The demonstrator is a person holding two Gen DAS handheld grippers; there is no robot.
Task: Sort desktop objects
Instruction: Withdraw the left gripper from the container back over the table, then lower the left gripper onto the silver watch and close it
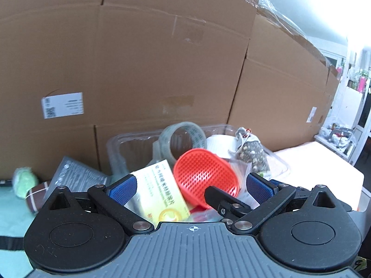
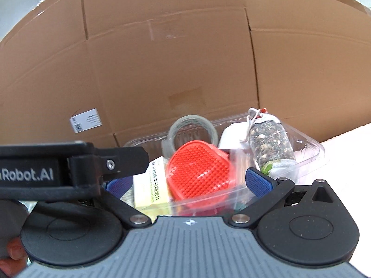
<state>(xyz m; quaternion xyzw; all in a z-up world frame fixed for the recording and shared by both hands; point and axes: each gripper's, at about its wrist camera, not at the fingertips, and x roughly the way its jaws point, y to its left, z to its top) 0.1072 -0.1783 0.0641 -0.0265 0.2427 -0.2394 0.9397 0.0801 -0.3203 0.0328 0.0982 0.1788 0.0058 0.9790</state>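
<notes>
Both tools [image 1: 191, 186] [image 2: 192, 180] gape, empty; red brush [image 2: 200, 173] tilts upright in tray [image 2: 310, 146].

Cardboard boxes [image 2: 171, 69] are walling off the table's far edge just behind the clear plastic tray [image 2: 310, 146]. A tape roll [image 2: 192, 127], red bristled brush [image 2: 199, 173], yellow box [image 1: 160, 192] and seed pouch [image 2: 269, 143] are crowding the tray, leaving open room only above it.

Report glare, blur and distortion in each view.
Left wrist view: overexposed white glare at upper right, washing out the white surface; the red brush slightly soft. Right wrist view: even light; fisheye bows the cardboard boxes; the clear tray glints.
</notes>
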